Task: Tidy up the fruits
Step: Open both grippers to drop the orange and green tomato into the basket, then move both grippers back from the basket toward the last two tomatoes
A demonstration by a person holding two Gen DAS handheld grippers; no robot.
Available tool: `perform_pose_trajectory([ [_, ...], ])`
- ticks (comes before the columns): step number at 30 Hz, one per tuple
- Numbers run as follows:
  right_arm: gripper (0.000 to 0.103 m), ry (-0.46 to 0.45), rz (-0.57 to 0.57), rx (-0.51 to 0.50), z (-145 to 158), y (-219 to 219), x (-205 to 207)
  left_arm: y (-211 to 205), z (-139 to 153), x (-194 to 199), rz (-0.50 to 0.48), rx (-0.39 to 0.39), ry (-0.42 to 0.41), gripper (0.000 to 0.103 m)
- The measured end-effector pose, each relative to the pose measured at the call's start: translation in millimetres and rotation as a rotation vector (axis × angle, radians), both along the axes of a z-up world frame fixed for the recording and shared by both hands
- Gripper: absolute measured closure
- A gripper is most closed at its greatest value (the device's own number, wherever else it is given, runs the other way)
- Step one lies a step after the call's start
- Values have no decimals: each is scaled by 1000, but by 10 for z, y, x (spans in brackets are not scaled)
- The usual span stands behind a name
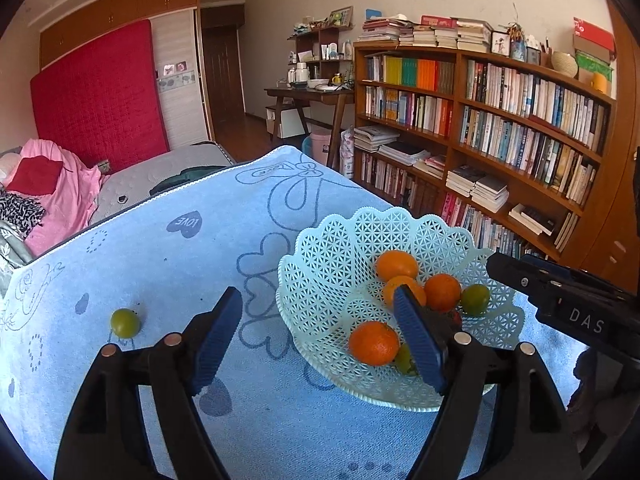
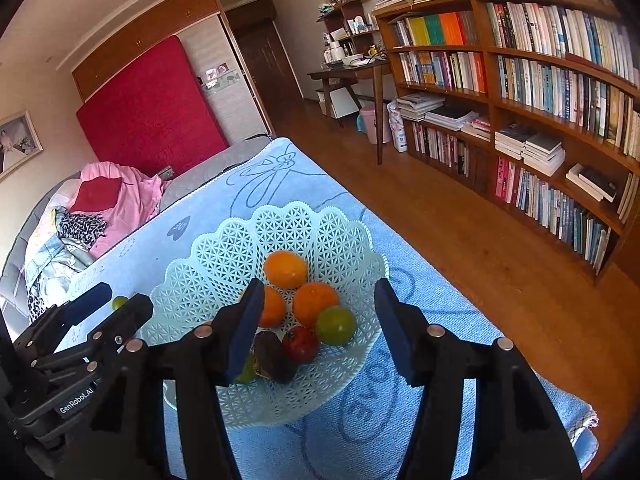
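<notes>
Hovering: my left gripper (image 1: 318,332) over the basket (image 1: 320,264) rim, jaws apart, empty
Right gripper (image 2: 320,322): unclenched above my basket fruit
Oranges (image 2: 285,269): in basket
Green fruit (image 1: 125,323): alone on cloth (image 1: 160,264)

Black left gripper (image 1: 318,336), blue ribbed pads (image 1: 216,336), silver screws, white lettering

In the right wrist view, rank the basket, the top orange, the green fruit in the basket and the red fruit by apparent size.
1. Basket, by far the largest.
2. Top orange.
3. Green fruit.
4. Red fruit, partly hidden by a dark fruit, so its place just below the green fruit is unsure.
</notes>
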State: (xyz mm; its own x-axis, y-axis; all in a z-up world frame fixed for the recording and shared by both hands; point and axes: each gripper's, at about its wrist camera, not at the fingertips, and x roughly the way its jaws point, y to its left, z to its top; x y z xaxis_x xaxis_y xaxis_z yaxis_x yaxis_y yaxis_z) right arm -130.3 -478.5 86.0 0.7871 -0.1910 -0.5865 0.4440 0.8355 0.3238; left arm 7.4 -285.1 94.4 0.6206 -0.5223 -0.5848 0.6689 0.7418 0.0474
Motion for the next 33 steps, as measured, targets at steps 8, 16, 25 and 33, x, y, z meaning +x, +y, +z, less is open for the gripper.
perform_pose_trajectory([
  [8,42,-4,10,-9,66,104,25,53,30,8,11,6,-17,15],
  [16,39,-12,26,-22,123,245,49,254,83,118,60,2,-17,15],
  [25,36,-17,70,-39,171,497,134,529,165,262,115,-15,-15,15],
  [33,36,-19,137,-43,183,746,239,773,229,505,184,-27,22,15],
])
